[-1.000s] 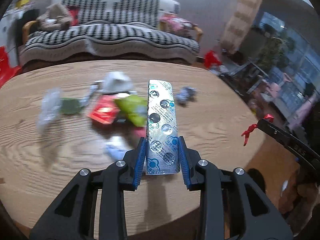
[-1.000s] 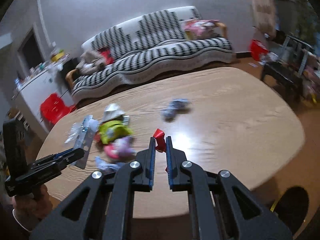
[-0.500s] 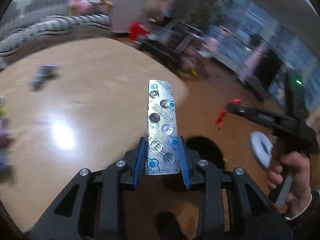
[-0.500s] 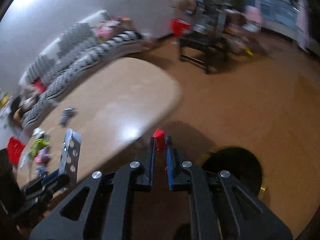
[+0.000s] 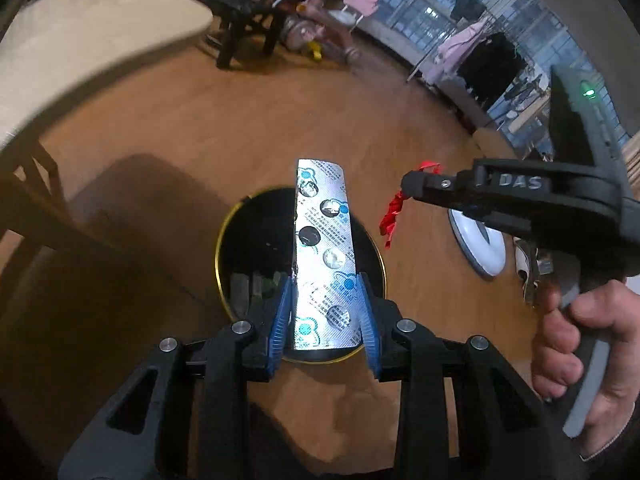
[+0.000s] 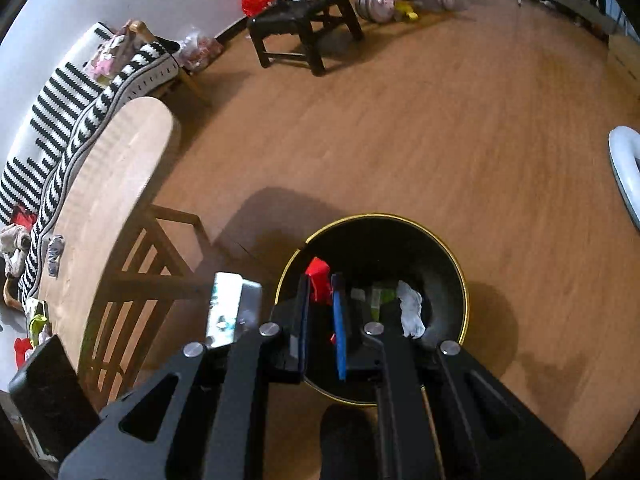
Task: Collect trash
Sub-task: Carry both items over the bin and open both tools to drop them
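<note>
While both tongs hang over the bin [image 6: 460, 276] — each grips trash.

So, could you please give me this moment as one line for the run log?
left gripper: shut on blister pack | right gripper: shut on red scrap | both over black bin | nothing dropped yet

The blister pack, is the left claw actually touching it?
Touching. In the left wrist view, both blue pads press the side edges of the blister pack, held by the left claw above the bin.
</note>
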### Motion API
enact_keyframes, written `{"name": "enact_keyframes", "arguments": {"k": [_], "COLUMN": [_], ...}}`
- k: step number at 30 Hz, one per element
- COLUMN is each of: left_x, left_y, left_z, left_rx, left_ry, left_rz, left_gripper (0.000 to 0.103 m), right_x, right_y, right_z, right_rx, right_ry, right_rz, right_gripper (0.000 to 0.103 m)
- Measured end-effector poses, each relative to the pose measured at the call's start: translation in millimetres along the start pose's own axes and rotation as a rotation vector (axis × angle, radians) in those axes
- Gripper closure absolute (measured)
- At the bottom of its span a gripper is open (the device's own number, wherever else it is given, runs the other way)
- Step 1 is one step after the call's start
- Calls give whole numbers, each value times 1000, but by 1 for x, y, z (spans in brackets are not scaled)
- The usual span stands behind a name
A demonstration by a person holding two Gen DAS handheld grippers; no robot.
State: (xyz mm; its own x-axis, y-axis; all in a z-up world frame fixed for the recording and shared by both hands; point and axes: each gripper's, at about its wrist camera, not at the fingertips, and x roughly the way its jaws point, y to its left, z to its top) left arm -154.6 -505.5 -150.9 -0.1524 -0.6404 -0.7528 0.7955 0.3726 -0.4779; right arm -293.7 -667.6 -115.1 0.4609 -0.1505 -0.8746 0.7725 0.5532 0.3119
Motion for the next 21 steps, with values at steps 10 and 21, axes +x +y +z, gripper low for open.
{"name": "enact_keyframes", "arguments": {"k": [10,21], "left_x": [33,52], "left_y": [9,12], "left_z": [5,8], "left_rx": [-9,-29], "left_ry": [46,64], "left_rz": [21,46], "left_gripper": [71,39], "right_x": [3,15], "right_y": [-1,-4], "right_z": [2,5], "right_rx": [5,40], "right_ry": [10,51], "right_rz": [-12,-45], "right_gripper": [92,47]}}
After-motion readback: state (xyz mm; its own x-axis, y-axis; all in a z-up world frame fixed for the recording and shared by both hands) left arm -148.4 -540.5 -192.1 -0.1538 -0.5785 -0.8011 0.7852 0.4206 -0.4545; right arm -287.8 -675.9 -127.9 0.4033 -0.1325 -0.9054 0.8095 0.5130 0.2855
